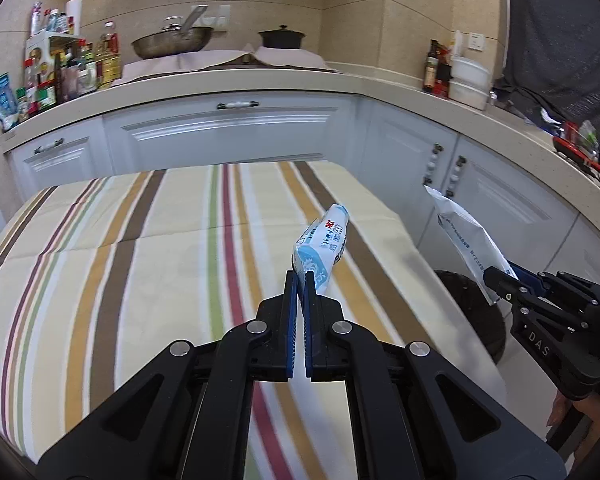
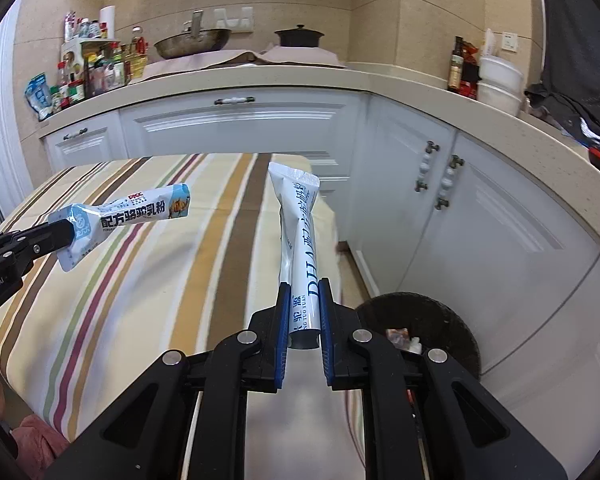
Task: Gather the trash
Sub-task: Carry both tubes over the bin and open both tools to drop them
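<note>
Your left gripper (image 1: pixel 301 278) is clamped on the blue sachet (image 1: pixel 322 246), lifted above the striped counter (image 1: pixel 100 240). Your right gripper (image 2: pixel 305 292) is clamped on the white stick pack (image 2: pixel 300 236). Carry both rightward until they hang squarely over the dark bin (image 2: pixel 452 320) before letting go.

- The blue-and-white sachet (image 2: pixel 128 216) carries bold black Chinese characters, "配方骆驼乳粉", with a small red "PICC" mark above them.
- The long white sachet (image 2: pixel 300 256) shows large blue letters "DHA" running along its length; lower down are two Chinese characters, apparently "驼源", with small Latin letters ending "TUO YUAN" beside them. The rest is too curved to read.
- The right gripper (image 1: pixel 500 280) body bears the letters "DAS".
- The left gripper (image 2: pixel 62 234) body shows part of a name, "Robot.AI".
</note>
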{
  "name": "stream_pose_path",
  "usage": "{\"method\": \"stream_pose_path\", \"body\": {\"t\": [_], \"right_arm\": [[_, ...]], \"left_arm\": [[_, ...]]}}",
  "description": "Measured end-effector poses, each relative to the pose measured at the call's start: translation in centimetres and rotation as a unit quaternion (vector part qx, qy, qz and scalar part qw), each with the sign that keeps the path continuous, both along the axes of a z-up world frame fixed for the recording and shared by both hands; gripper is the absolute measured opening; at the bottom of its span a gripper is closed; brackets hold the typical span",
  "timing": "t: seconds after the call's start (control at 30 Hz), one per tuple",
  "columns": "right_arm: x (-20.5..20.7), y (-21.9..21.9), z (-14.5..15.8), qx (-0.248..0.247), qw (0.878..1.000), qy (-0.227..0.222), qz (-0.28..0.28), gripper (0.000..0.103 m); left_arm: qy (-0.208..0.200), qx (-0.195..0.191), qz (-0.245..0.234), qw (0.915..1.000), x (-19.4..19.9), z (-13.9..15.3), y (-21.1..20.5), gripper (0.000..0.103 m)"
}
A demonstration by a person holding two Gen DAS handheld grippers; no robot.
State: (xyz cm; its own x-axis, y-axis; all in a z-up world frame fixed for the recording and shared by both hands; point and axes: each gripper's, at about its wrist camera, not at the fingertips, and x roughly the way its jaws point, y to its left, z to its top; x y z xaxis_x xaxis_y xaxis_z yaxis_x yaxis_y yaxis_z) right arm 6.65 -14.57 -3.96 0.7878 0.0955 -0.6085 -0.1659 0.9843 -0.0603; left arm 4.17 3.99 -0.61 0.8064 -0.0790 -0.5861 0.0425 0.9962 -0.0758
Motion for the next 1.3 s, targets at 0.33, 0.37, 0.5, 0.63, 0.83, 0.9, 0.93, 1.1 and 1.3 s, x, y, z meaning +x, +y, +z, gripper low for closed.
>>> {"method": "stream_pose_path", "body": {"t": [0.33, 0.37, 0.5, 0.63, 0.83, 0.9, 0.93, 1.1, 1.3], "right_arm": [[-1.6, -4.9, 0.0, -0.001, 0.998, -0.003, -0.069, 0.015], [-1.7, -5.6, -0.1, -0.001, 0.997, -0.002, -0.078, 0.015], [-2.1, -7.4, -0.4, 0.000, 0.995, 0.002, -0.102, 0.015], [-2.5, -9.1, -0.8, 0.002, 0.993, 0.004, -0.121, 0.015], [-2.6, -10.9, -1.2, 0.010, 0.990, 0.004, -0.138, 0.015], [-2.5, -11.4, -1.4, 0.013, 0.990, 0.004, -0.140, 0.015], [-2.5, -11.6, -1.6, 0.014, 0.990, 0.005, -0.141, 0.015], [-2.0, -12.6, -2.3, 0.020, 0.989, 0.010, -0.146, 0.015], [-1.0, -13.6, -3.1, 0.026, 0.988, 0.015, -0.149, 0.015]], "left_arm": [[-0.009, -0.010, -0.079, 0.9968, 0.7, 0.3, -6.1, 0.003], [-0.010, -0.010, -0.087, 0.9961, 0.8, 0.3, -6.9, 0.003], [-0.003, -0.014, -0.112, 0.9936, 1.2, -0.3, -9.2, 0.003], [0.000, -0.013, -0.134, 0.9909, 1.6, -0.9, -11.7, 0.003], [0.003, -0.008, -0.151, 0.9885, 2.2, -1.7, -14.4, 0.003], [0.006, -0.007, -0.154, 0.9881, 2.6, -2.0, -15.2, 0.003], [0.008, -0.007, -0.155, 0.9879, 2.8, -2.1, -15.5, 0.003], [0.012, -0.003, -0.158, 0.9873, 3.5, -2.7, -17.1, 0.003], [0.013, 0.009, -0.161, 0.9868, 4.6, -3.5, -19.2, 0.003]]}}
